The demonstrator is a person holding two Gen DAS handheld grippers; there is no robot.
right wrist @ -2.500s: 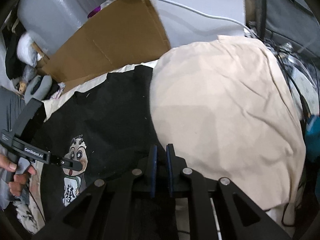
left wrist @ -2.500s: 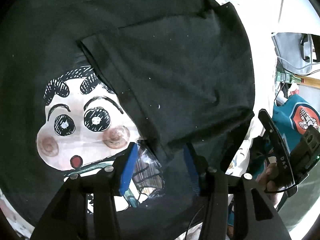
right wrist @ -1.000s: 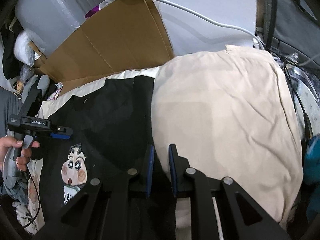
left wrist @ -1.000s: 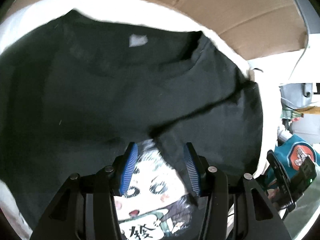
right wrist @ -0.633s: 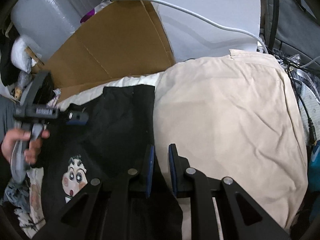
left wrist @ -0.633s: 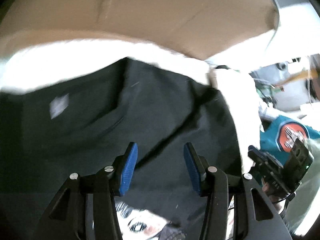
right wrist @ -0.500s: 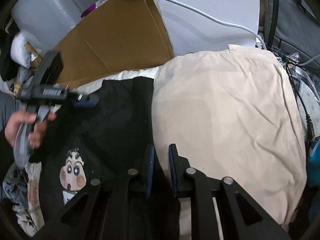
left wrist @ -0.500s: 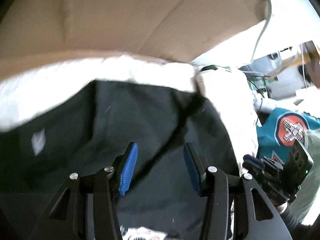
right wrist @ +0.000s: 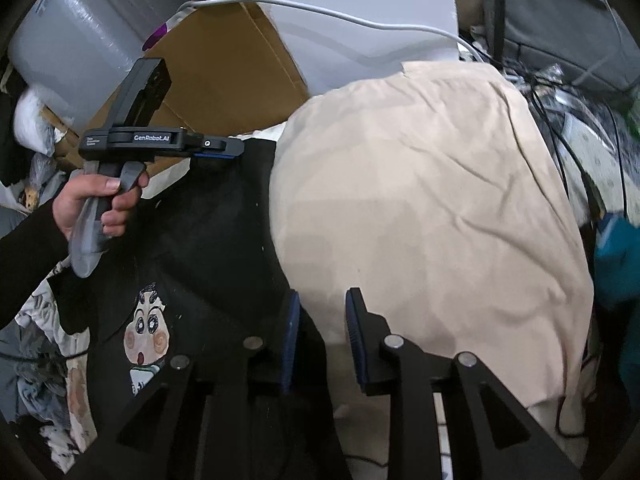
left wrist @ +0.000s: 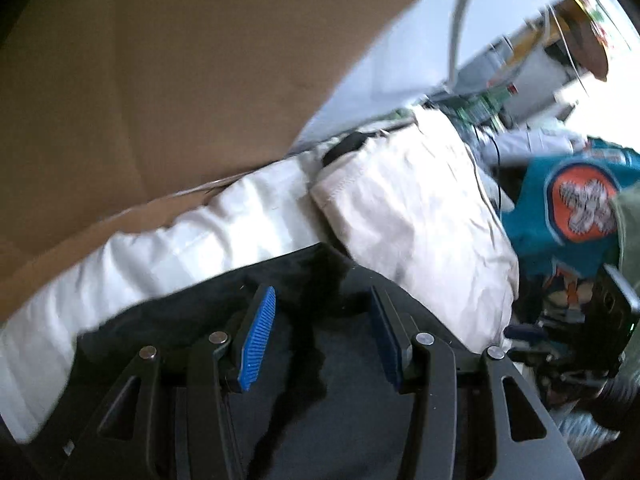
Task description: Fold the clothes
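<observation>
A black T-shirt (right wrist: 208, 240) with a cartoon face print (right wrist: 146, 332) lies flat on a white sheet (left wrist: 168, 256). Its right edge meets a beige cloth (right wrist: 432, 208). In the left wrist view, my left gripper (left wrist: 320, 336) stands open just above the shirt's (left wrist: 320, 400) far edge, with nothing between its pads. In the right wrist view a hand (right wrist: 96, 200) holds that left gripper (right wrist: 224, 148) at the shirt's far corner. My right gripper (right wrist: 322, 340) hovers at the near seam between shirt and beige cloth. Its jaws are opening and the pads press on nothing.
Brown cardboard (right wrist: 224, 72) leans behind the sheet, with a white cable (right wrist: 360, 24) across a white board. A grey roll (right wrist: 80, 12) stands at far left. A teal garment (left wrist: 572, 208) and black cables (right wrist: 580, 140) lie right of the beige cloth. Crumpled clothes (right wrist: 36, 380) sit lower left.
My left gripper has swept from the cartoon print to the shirt's far edge by the cardboard and rolled. The right gripper's jaws have parted wider.
</observation>
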